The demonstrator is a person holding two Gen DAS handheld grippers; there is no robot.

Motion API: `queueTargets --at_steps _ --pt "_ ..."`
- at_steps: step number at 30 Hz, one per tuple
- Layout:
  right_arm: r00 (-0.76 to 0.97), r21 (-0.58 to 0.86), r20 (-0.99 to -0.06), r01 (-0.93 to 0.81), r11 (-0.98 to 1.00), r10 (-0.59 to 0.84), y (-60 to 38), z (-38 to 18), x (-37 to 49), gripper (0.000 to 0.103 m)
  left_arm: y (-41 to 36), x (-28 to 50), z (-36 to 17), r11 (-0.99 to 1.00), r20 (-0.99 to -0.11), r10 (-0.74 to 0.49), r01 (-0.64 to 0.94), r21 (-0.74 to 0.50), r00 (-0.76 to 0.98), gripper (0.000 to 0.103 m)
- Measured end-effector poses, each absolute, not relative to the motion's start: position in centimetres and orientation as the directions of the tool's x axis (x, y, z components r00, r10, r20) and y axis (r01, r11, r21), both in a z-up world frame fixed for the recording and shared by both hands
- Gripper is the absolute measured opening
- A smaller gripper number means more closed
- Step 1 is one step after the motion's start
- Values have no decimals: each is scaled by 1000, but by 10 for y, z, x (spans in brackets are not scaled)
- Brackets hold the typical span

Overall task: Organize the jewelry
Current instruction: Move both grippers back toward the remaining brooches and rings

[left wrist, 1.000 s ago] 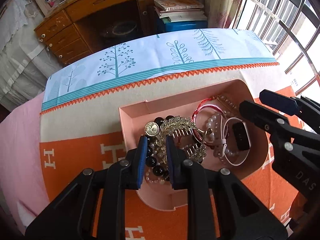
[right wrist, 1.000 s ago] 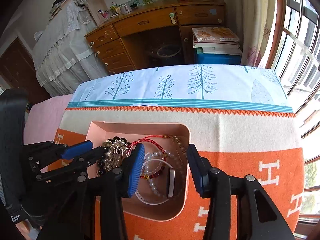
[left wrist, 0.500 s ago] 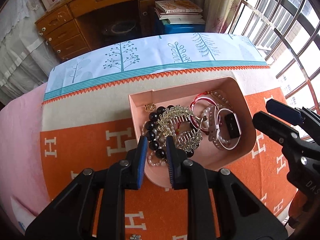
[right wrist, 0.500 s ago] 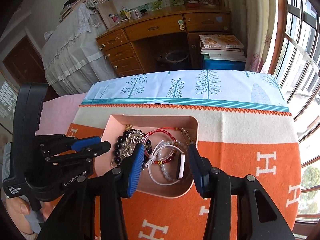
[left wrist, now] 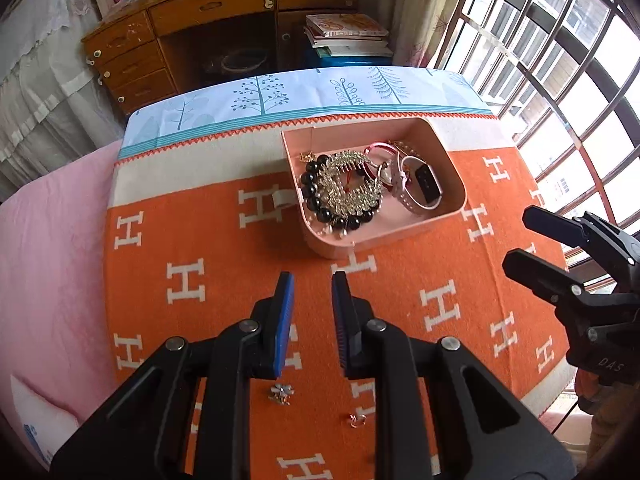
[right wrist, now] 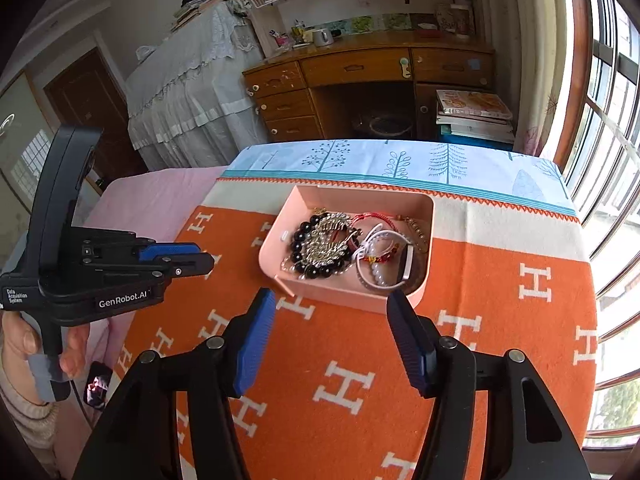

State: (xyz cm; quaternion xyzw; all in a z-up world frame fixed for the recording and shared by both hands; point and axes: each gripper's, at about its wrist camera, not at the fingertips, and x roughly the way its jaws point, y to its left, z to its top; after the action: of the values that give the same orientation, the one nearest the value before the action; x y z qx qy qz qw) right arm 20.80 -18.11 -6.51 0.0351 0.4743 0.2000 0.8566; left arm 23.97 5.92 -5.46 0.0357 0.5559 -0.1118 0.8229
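Note:
A pink tray (left wrist: 454, 172) (right wrist: 428, 216) on the orange blanket holds a black bead bracelet (left wrist: 310, 184) (right wrist: 298, 246), a gold hair comb (left wrist: 348, 184) (right wrist: 332, 238), a red cord bracelet (left wrist: 380, 148), pearls and a white smartwatch (left wrist: 426, 186) (right wrist: 406, 264). A small flower brooch (left wrist: 281, 393) and a small ring (left wrist: 356, 420) lie on the blanket under my left gripper. My left gripper (left wrist: 312, 308) (right wrist: 188, 258) is open a little and empty, held back from the tray. My right gripper (right wrist: 332, 336) (left wrist: 520, 240) is open wide and empty, in front of the tray.
The orange blanket (left wrist: 200, 240) covers the table, with a pink cloth (left wrist: 48, 240) at the left and a tree-print cloth (left wrist: 304, 96) at the far edge. A wooden desk (right wrist: 360, 76) and stacked books (right wrist: 472, 116) stand beyond. Windows run along the right.
Both grippers have pulled back and up from the tray, still empty. The tray now looks smaller and farther away, and the brooch and ring have come into view.

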Motion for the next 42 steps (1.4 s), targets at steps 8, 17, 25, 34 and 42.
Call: queueTargets --at_steps 8,17,25,34,42 --pt "422 232 -788 -470 852 448 -147 -69 135 59 73 174 -53 960 -920 -222 239 -148 323 20" --pt "347 176 -806 -633 754 480 -103 -87 49 59 85 118 -60 947 -902 -270 261 -186 336 48" --pt "295 127 -833 -721 681 468 -77 -127 -2 59 95 86 -88 951 -911 -257 253 -179 323 48" --pt "295 68 -854 -752 656 427 -62 -170 -9 55 104 53 -115 953 -923 -213 277 -125 319 48" --pt "299 21 -869 -774 633 395 -48 -187 -3 31 115 39 -141 954 -939 -201 272 -124 279 48"
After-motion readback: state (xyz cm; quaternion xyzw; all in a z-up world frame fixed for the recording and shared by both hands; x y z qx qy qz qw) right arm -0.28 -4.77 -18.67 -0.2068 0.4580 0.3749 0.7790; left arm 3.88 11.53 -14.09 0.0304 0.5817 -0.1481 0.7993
